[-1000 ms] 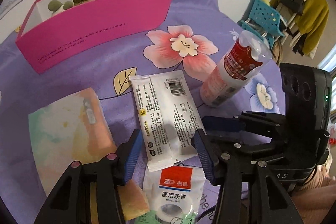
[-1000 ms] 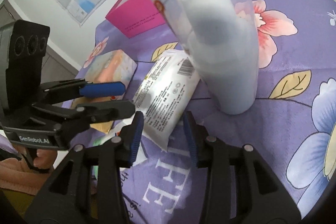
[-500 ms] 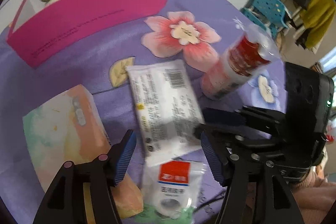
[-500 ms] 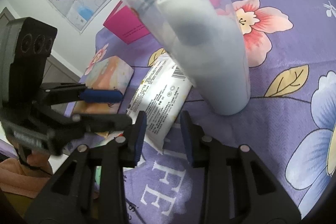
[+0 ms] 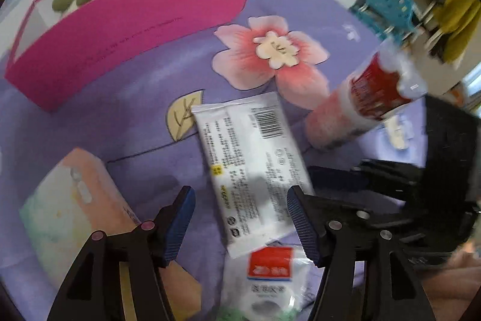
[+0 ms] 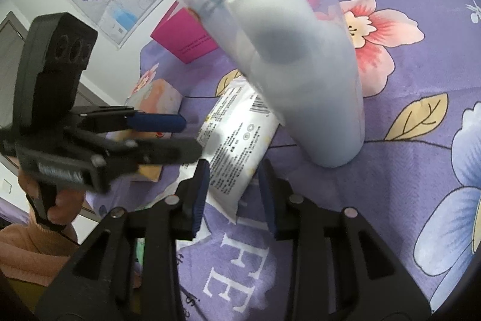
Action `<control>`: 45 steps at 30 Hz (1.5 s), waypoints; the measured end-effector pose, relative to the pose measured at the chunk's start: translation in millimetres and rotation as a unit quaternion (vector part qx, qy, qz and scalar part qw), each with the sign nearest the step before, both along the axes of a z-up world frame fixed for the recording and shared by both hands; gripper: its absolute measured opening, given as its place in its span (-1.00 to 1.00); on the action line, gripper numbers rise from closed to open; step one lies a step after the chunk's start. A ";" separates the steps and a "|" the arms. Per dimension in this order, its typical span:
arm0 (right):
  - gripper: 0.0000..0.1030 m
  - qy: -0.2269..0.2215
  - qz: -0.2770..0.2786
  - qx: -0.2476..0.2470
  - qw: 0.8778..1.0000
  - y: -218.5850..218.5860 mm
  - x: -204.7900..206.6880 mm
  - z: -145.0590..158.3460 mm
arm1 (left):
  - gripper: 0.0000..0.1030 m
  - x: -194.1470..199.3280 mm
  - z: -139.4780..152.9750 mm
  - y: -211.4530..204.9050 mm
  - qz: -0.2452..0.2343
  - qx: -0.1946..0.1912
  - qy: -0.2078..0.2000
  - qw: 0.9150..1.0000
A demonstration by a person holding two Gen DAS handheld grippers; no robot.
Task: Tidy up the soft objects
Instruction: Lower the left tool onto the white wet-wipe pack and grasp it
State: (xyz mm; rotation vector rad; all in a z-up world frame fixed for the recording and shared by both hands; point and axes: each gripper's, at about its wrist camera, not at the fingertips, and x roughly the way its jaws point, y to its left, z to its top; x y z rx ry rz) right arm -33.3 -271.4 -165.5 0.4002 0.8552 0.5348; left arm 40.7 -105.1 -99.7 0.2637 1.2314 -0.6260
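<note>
A white wipes packet (image 5: 249,167) lies flat on the purple flowered cloth (image 5: 144,98). My left gripper (image 5: 240,220) hangs open just over its near end, one pad on each side and neither touching. Below it lies a clear medical tape packet (image 5: 270,276) with a red label. My right gripper (image 6: 234,194) is open, and a corner of the wipes packet (image 6: 237,140) lies between its fingers with no visible pinch. In the right wrist view the left gripper (image 6: 162,134) shows at the left, held by a hand.
A pink box (image 5: 120,29) holding several small items stands at the back. A pastel tissue pack (image 5: 72,215) lies left of my left gripper. A white bottle (image 6: 300,65) under a clear cap stands right of the packet. The right gripper's body (image 5: 421,185) fills the right side.
My left gripper's jaws have widened, and it has tipped downward and shifted over the wipes packet. The right gripper's jaws have narrowed a little, and it has stayed in place.
</note>
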 end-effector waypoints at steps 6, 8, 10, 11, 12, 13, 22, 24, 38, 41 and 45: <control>-0.30 0.002 -0.010 0.017 1.000 -2.7 -4.7 -0.4 | 0.26 3.5 -7.3 -12.5 -0.012 0.026 0.011 1.000; -0.30 0.003 -0.012 0.020 1.000 -2.4 -4.3 0.0 | 0.24 4.4 -8.8 -15.3 -0.014 0.030 0.017 0.999; -0.30 0.002 -0.011 0.021 1.000 -3.7 -5.3 0.5 | 0.16 5.2 -4.8 -12.6 -0.012 0.018 0.023 1.000; -0.30 0.003 -0.011 0.021 1.000 -4.0 -5.6 0.7 | 0.15 4.7 0.0 -9.4 -0.010 0.005 0.024 1.000; -0.30 0.003 -0.013 0.022 1.000 -5.4 -6.5 0.7 | 0.16 4.7 3.1 -7.0 -0.009 -0.006 0.023 1.000; -0.30 0.004 -0.013 0.024 1.000 -6.7 -6.7 1.9 | 0.17 6.0 2.7 -5.4 -0.007 -0.014 0.026 1.000; -0.31 0.006 -0.014 0.024 1.000 -3.7 -6.3 -0.3 | 0.22 12.3 5.0 2.1 0.014 -0.095 0.090 0.991; -0.31 0.007 -0.013 0.025 1.000 -4.8 -4.3 -0.7 | 0.24 14.8 0.4 -4.2 0.021 -0.068 0.065 0.995; -0.37 0.010 -0.017 0.039 0.999 -5.4 5.2 1.9 | 0.15 16.2 -15.2 3.8 0.029 -0.040 0.043 0.998; -0.55 -0.001 -0.006 0.041 0.999 -3.4 2.0 4.7 | 0.11 13.8 -15.1 4.4 0.034 -0.059 0.052 0.996; -0.56 -0.012 -0.002 0.029 0.999 0.3 -0.7 12.2 | 0.11 9.2 -11.2 13.6 0.045 -0.083 0.052 0.994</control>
